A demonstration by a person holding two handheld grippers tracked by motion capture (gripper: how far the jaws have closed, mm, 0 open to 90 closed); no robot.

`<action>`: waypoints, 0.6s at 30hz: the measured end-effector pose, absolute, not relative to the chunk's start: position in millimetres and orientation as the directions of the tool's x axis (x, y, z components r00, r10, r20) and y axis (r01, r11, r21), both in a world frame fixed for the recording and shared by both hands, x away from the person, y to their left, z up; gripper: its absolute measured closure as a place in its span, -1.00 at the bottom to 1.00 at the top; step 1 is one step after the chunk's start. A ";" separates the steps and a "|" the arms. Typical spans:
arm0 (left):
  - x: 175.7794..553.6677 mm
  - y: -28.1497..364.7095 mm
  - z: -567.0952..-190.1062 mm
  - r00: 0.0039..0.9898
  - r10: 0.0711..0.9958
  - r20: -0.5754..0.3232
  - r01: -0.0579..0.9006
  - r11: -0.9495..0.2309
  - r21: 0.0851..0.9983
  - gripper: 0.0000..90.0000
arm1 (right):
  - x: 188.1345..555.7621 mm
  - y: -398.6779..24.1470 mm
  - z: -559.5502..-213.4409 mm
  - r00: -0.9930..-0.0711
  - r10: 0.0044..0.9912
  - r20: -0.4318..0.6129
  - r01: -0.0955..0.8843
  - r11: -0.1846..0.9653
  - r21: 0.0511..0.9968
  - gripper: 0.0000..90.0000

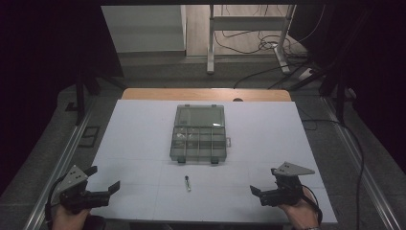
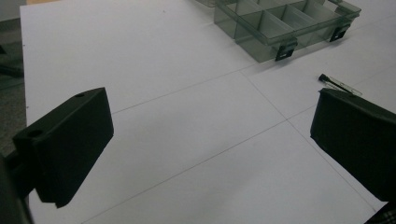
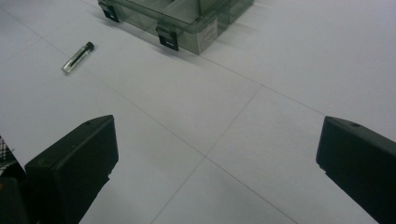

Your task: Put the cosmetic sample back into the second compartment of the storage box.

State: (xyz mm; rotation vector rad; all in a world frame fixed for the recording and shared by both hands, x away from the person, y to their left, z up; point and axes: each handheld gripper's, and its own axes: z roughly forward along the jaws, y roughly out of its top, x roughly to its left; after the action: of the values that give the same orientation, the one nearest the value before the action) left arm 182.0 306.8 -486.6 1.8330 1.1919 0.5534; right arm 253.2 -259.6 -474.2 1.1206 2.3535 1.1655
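A clear grey compartment box (image 1: pixel 198 139) lies open in the middle of the white table, its lid folded back; it also appears at the top of the left gripper view (image 2: pixel 280 23) and the right gripper view (image 3: pixel 177 16). A small clear vial with a black cap (image 1: pixel 187 183) lies on the table in front of the box, also seen as the vial (image 2: pixel 337 84) and the vial (image 3: pixel 77 57). My left gripper (image 1: pixel 103 179) rests open near the front left corner with nothing between its jaws. My right gripper (image 1: pixel 265 182) rests open near the front right, also holding nothing.
The white table top (image 1: pixel 143 143) sits on a wooden board (image 1: pixel 206 94). Metal rails run along both sides. Behind the table stand a table frame (image 1: pixel 249 38) and loose cables (image 1: pixel 268 45) on the floor.
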 end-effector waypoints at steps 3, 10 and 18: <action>182.3 306.4 -486.7 0.448 0.891 -0.081 0.512 -0.182 0.839 -1.00 | 255.3 -254.6 -473.7 -0.669 0.738 0.091 0.519 0.376 0.768 -1.00; 183.2 305.8 -487.1 0.452 0.889 -0.079 0.517 -0.189 0.835 -1.00 | 260.3 -237.9 -473.7 -0.704 0.706 0.077 0.501 0.416 0.759 -1.00; 183.6 305.3 -487.3 0.454 0.888 -0.076 0.519 -0.194 0.832 -0.99 | 267.2 -225.1 -474.3 -0.730 0.678 0.088 0.495 0.435 0.752 -1.00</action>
State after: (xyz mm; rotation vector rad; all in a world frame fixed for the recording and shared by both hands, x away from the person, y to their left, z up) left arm 183.6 305.3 -487.3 1.8564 1.1886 0.5478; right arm 267.2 -225.1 -474.3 1.0247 2.4613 1.1734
